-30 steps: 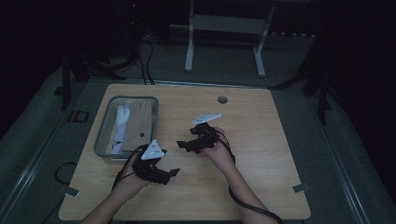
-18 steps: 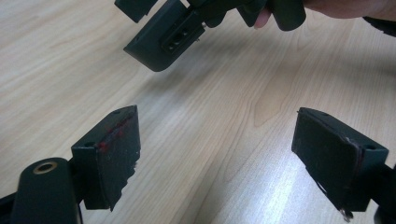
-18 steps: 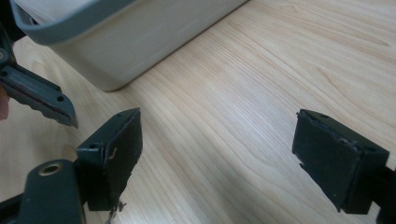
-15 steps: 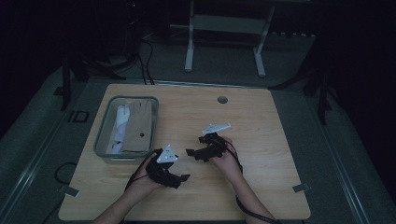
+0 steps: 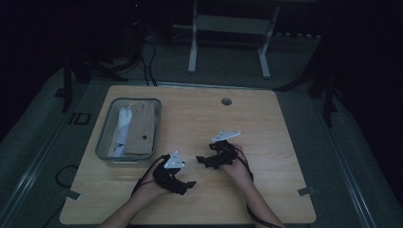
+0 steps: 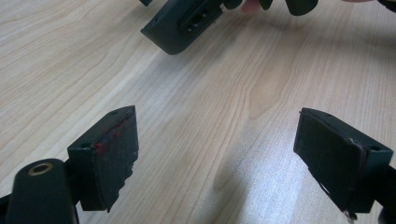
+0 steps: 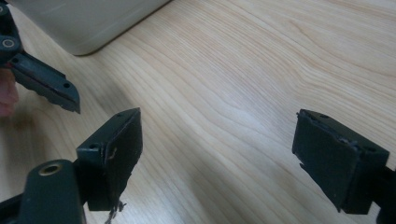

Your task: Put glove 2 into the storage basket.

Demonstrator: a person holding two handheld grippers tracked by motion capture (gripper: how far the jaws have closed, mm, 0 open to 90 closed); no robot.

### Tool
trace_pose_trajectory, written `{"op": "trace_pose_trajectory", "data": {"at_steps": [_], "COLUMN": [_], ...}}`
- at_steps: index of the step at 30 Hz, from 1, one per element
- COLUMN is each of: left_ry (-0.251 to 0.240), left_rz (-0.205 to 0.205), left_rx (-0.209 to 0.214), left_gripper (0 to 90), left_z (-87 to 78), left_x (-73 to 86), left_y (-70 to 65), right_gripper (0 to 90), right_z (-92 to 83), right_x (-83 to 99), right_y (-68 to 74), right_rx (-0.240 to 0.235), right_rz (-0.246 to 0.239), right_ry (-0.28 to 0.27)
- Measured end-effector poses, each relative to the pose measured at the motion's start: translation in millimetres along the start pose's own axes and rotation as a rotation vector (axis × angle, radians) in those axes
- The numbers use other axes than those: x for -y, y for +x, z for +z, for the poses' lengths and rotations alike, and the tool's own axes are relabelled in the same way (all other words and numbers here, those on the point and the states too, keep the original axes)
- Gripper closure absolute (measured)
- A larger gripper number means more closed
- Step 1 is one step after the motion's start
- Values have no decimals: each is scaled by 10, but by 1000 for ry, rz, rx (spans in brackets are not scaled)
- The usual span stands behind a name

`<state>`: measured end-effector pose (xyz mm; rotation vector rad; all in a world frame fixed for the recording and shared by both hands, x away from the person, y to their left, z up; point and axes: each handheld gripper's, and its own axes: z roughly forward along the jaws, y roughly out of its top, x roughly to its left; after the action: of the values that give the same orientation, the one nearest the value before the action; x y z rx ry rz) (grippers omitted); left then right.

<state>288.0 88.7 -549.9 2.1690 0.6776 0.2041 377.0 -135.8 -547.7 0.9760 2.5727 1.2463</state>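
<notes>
On the wooden table (image 5: 266, 123), a grey bin (image 5: 105, 141) at the left held white and tan folded fabric (image 5: 140, 128). Near the front edge, left gripper (image 5: 187, 184) and right gripper (image 5: 202, 160) hovered close together, jaws spread, empty.

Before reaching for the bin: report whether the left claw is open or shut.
Open. The left claw shows its jaws wide apart, bare table between them.

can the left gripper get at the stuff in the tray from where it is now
Probably yes. The left gripper sits open just beside the tray's near corner, the tray has no lid, and bare table lies between them. The folded cloth items lie exposed inside, so only the tray's low wall needs clearing.
</notes>
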Motion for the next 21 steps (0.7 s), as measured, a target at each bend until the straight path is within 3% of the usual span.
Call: {"op": "trace_pose_trajectory", "data": {"at_steps": [7,10,21], "left_ry": [5,-2,-14], "left_rz": [6,-17,-20], "left_rx": [13,28,51], "left_gripper": [144,144,144], "left_z": [59,74,154], "left_x": [10,17,69], "left_y": [-6,-3,-16], "right_gripper": [150,144,142], "right_z": [2,-12,-94], "right_x": [74,129,260], "right_y": [-11,-28,-61], "right_rx": [12,21,47], "right_rz": [-18,-35,-86], "right_ry": [18,31,3]}}
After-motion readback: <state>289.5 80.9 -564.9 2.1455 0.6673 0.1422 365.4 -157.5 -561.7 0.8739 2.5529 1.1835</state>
